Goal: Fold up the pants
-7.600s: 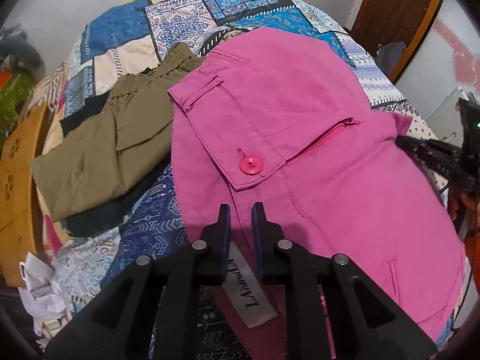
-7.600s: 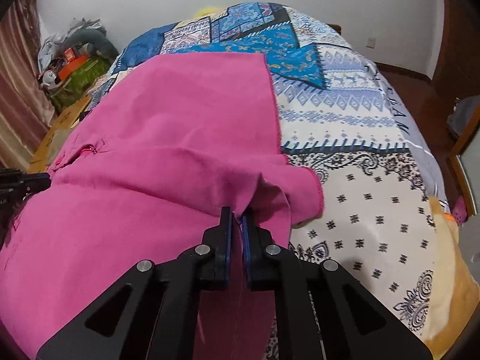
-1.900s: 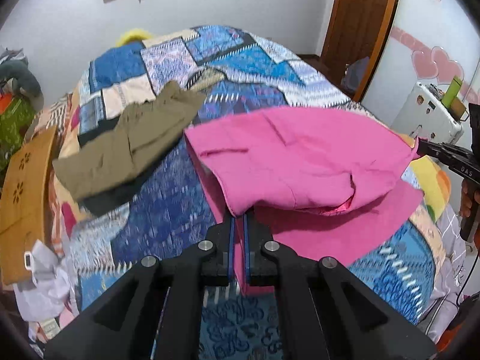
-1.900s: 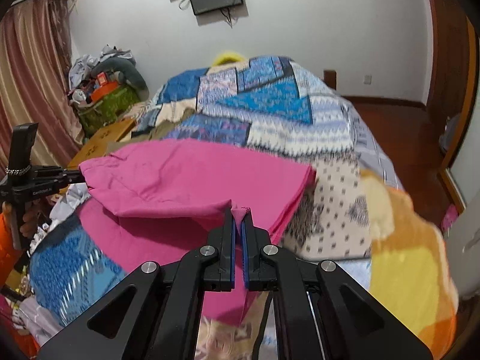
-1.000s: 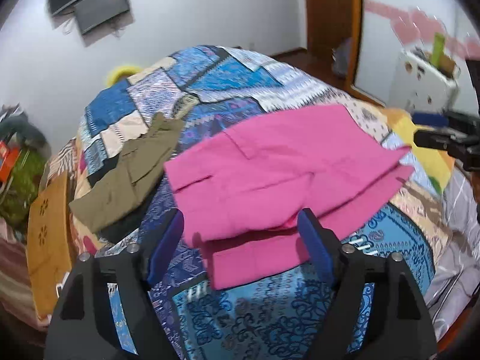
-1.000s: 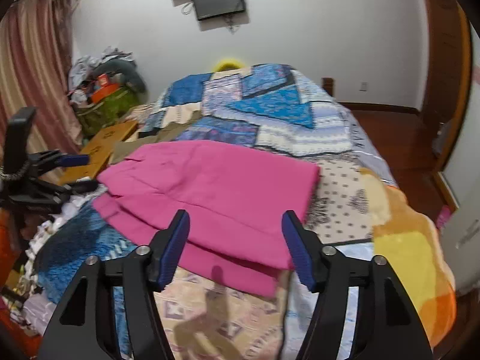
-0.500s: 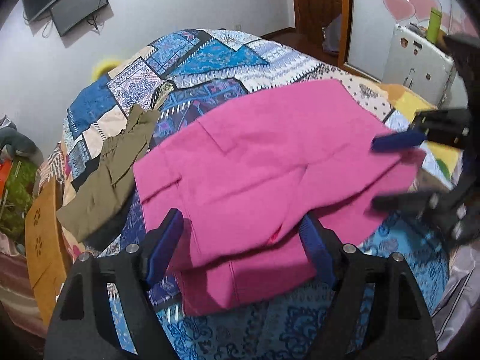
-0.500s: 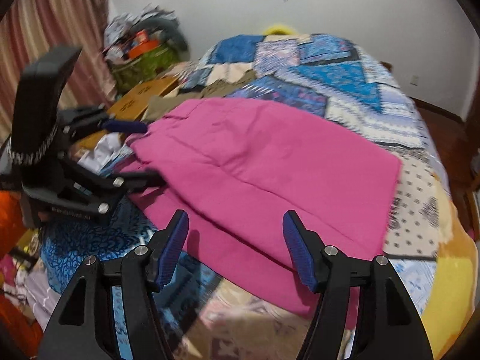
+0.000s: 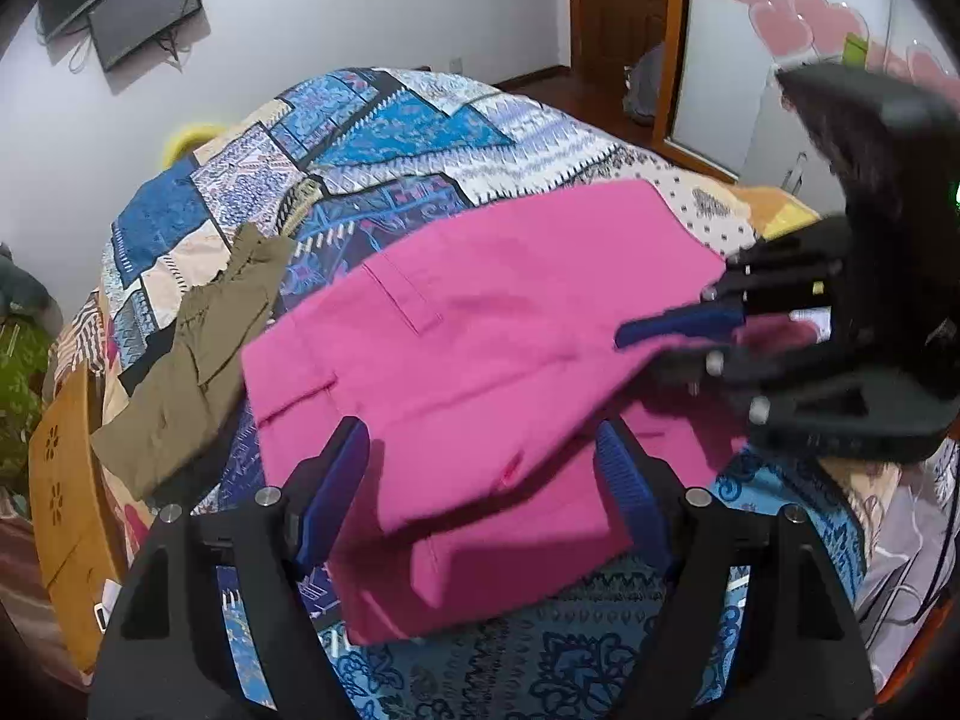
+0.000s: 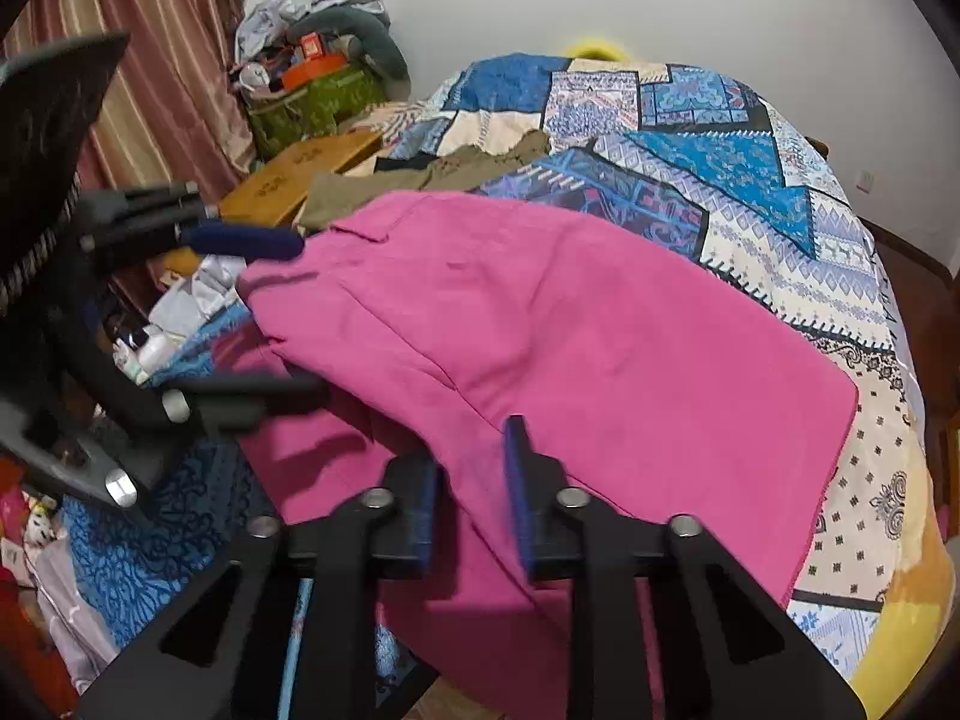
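Observation:
Pink pants (image 9: 480, 330) (image 10: 600, 348) lie folded over on the patterned quilt (image 9: 372, 132), the upper layer set back from the lower one at the near edge. Above that near edge my left gripper (image 9: 480, 450) (image 10: 288, 315) stands wide open, its pads clear of the cloth. My right gripper (image 10: 471, 456) (image 9: 648, 354) hovers low over the opposite side. Its jaws are closing, a gap still shows, and pink fabric lies between them.
Folded olive pants (image 9: 192, 348) (image 10: 420, 180) lie on the quilt beyond the pink pair. A wooden board (image 9: 60, 480) (image 10: 300, 174) leans at the bed's side, with a heap of clutter (image 10: 312, 78) by the curtain. A door (image 9: 618, 12) stands at the far corner.
The right gripper's jaws have narrowed sharply and it has dropped closer to the pink pants. The left gripper stays wide open and has hardly moved.

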### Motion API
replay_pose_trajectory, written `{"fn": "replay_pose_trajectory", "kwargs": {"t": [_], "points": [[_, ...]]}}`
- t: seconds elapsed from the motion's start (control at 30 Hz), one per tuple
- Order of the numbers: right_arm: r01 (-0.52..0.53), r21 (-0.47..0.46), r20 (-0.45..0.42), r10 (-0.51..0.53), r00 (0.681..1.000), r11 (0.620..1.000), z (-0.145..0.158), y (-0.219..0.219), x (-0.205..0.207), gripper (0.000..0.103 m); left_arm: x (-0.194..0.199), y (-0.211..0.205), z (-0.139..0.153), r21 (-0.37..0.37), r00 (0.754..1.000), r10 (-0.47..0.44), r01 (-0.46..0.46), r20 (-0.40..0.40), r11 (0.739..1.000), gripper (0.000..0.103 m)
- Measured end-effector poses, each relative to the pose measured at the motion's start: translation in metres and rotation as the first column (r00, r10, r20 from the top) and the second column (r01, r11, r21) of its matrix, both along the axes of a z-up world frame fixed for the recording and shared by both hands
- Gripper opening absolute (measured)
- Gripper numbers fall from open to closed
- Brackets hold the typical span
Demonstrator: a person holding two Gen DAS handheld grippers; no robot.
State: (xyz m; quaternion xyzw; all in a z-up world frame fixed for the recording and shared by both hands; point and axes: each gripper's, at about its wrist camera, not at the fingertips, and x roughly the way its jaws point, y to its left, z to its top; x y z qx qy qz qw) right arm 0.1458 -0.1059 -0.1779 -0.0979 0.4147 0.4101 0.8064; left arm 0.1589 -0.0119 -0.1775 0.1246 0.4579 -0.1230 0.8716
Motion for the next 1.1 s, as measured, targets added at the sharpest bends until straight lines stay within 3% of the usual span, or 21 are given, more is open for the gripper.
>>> {"fn": "replay_pose_trajectory", "kwargs": {"t": [0.03,0.13,0.17,0.2,0.27,0.47,0.67,0.83,1.0,1.1], "points": [[0.002,0.005,0.009,-0.002,1.000,1.000,0.002,0.000,-0.001,0.010,-0.001,-0.002,-0.003,0.007,1.000,-0.006,0.006,-0.001,1.000,0.077],[0.001,0.027,0.045,-0.002,0.999,1.000,0.010,-0.002,-0.006,0.008,-0.001,-0.008,-0.008,0.071,1.000,-0.004,0.002,0.019,0.997,0.051],[0.004,0.040,0.051,-0.006,0.999,0.999,0.012,-0.003,-0.007,0.007,-0.001,-0.008,-0.009,0.086,1.000,0.004,-0.007,0.024,0.996,0.033],[0.008,0.056,0.059,-0.011,0.998,0.998,0.016,-0.004,-0.009,0.007,0.000,-0.008,-0.008,0.089,1.000,0.013,-0.015,0.029,0.996,0.022],[0.011,0.065,0.072,-0.015,0.997,0.998,0.021,-0.006,-0.011,0.006,-0.002,-0.006,-0.003,0.076,0.999,0.015,-0.019,0.044,0.997,0.016],[0.004,0.091,0.100,-0.013,0.995,0.996,0.034,-0.011,-0.025,0.006,-0.021,-0.007,0.011,0.061,0.997,-0.029,0.024,0.077,0.998,0.013],[-0.020,0.062,0.093,0.014,0.996,0.998,0.025,-0.009,-0.041,0.007,-0.030,-0.004,-0.001,0.030,0.999,-0.026,0.025,0.023,0.999,0.013],[0.003,0.058,0.025,-0.004,1.000,0.998,0.017,-0.013,-0.045,0.012,-0.038,0.003,-0.005,-0.012,1.000,-0.011,0.011,-0.016,1.000,0.018],[0.022,0.105,-0.018,-0.020,1.000,0.994,0.025,-0.026,-0.052,0.033,-0.049,0.016,0.009,-0.087,1.000,0.008,-0.010,-0.031,0.996,0.024],[0.035,0.133,0.005,-0.036,0.999,0.990,0.036,-0.031,-0.056,0.035,-0.055,0.021,0.022,-0.118,1.000,0.016,-0.017,-0.010,0.993,0.024]]}}
